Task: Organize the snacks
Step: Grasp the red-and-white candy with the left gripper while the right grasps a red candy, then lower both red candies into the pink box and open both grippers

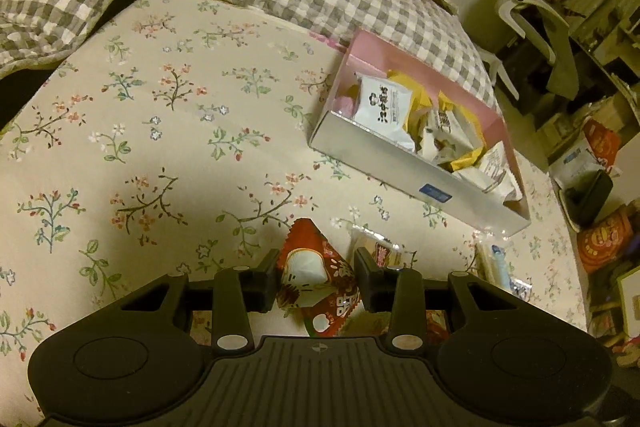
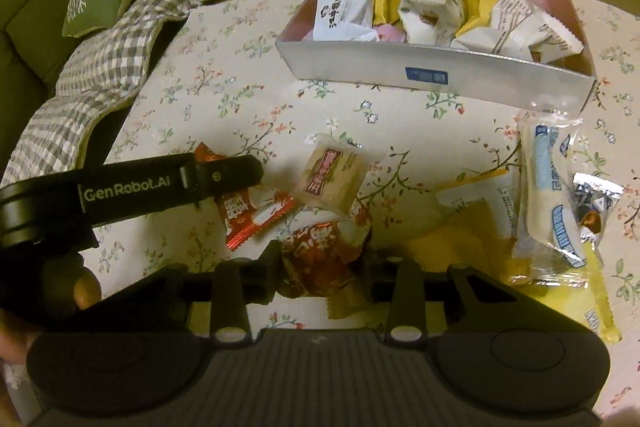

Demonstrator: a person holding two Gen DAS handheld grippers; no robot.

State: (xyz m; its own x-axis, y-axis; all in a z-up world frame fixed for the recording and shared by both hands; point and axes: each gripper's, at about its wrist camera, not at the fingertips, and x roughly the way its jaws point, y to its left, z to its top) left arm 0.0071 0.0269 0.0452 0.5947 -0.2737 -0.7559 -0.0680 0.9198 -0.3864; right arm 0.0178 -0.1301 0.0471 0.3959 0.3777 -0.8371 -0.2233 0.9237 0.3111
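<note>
Your left tool (image 1: 316, 277) clamps crinkly red packet (image 1: 316, 267) above floral cloth (image 1: 160, 131). Your right tool (image 2: 322, 267) straddles second glossy red packet (image 2: 324, 247); grip unclear. Rectangular box (image 2: 436, 71), pink-lined, silver-walled, holds white and yellow wrapped snacks (image 2: 424, 7) on counter.

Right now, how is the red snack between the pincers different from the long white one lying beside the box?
The red snack packet is crumpled and sits between the right hand-held gripper's fingers. The long white snack is clear-wrapped, stretched out flat, untouched. Both are wrapped and outside the box.
</note>
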